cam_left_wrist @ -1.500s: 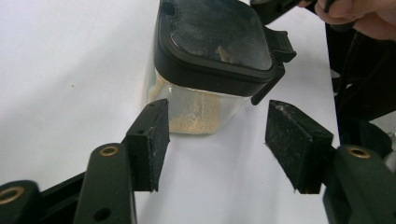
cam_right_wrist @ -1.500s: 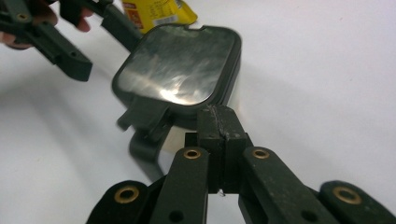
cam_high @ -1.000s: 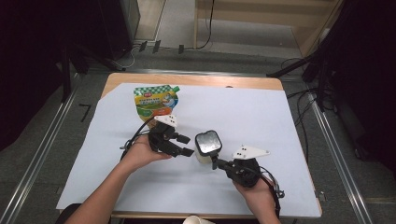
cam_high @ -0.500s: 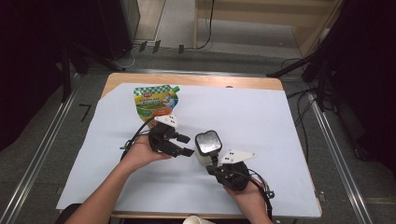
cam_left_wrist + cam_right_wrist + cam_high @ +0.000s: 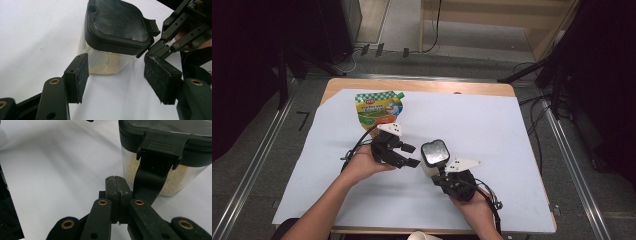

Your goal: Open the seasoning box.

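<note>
The counter (image 5: pixel 522 150) is spread with a white sheet, and right in the middle of it stands my target: a clear container (image 5: pixel 432 161) with a black lid (image 5: pixel 117 22) and a pale, grainy fill low inside. Off at the far left of the sheet lies a green and yellow pouch (image 5: pixel 378 107), well apart from the action and untouched.

My left gripper (image 5: pixel 411 155) sits just beside the container on its left, jaws spread with nothing between them. In the left gripper view the pads (image 5: pixel 78 77) flank the clear wall but neither one touches it.

My right gripper (image 5: pixel 438 172) comes in from the near side, jaws pressed tight together on nothing, the tips poking up just beneath the latch tab (image 5: pixel 161 146) on the lid's edge. The black flap (image 5: pixel 150 180) hangs down from that tab right next to my closed tips.

I judge this as the lid-opening step: left side ready to steady the body, right side set to pry. Next I need the left pads to close on the clear wall, then a small upward flick under the tab without tipping the container.
</note>
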`<state>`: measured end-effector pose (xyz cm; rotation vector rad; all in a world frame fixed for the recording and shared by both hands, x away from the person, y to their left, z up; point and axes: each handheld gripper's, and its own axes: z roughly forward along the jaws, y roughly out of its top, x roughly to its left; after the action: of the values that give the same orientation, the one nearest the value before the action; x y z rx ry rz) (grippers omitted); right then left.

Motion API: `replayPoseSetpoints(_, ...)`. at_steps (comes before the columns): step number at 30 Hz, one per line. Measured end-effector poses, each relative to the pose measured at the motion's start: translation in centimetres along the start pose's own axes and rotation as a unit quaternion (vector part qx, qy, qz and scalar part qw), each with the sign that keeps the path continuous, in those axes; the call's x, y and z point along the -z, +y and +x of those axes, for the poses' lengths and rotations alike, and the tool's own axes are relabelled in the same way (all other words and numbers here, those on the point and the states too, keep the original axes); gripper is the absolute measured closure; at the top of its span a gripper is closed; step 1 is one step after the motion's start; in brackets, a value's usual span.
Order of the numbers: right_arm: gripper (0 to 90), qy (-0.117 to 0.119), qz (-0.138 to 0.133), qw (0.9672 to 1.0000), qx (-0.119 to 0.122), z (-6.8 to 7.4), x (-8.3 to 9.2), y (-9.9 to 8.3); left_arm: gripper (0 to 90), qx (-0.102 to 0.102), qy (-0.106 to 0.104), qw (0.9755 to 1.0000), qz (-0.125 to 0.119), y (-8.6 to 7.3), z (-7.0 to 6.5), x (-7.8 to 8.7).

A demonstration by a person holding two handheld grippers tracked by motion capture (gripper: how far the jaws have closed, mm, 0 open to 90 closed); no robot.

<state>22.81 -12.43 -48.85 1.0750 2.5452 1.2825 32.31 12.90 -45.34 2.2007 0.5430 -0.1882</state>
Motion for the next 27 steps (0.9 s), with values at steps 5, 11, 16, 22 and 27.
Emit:
replayPoseSetpoints(5, 90.0, -0.006, 0.004, 1.0000, -0.006, -0.5, 0.4, -0.1, 39.4, 0.009, -0.001, 0.9999, -0.006, 0.1, 0.0, 0.1)
replayPoseSetpoints(11, 90.0, -0.013, 0.008, 0.9998, -0.015, -1.6, 1.1, -0.2, 42.1, 0.001, 0.002, 1.0000, -0.003, 0.1, -0.2, 0.1)
replayPoseSetpoints(16, 90.0, -0.023, 0.010, 0.9994, -0.025, -2.7, 1.6, -0.2, 47.9, 0.005, -0.004, 0.9999, -0.012, 0.2, -0.4, 0.0)
replayPoseSetpoints(22, 90.0, -0.030, 0.011, 0.9989, -0.034, -4.1, 2.1, -0.1, 53.6, -0.011, -0.006, 0.9997, -0.020, 0.2, -0.8, -0.1)
replayPoseSetpoints(27, 90.0, -0.035, 0.009, 0.9986, -0.039, -5.0, 2.4, 0.0, 50.3, -0.004, -0.004, 0.9999, -0.015, 0.2, -0.6, -0.3)
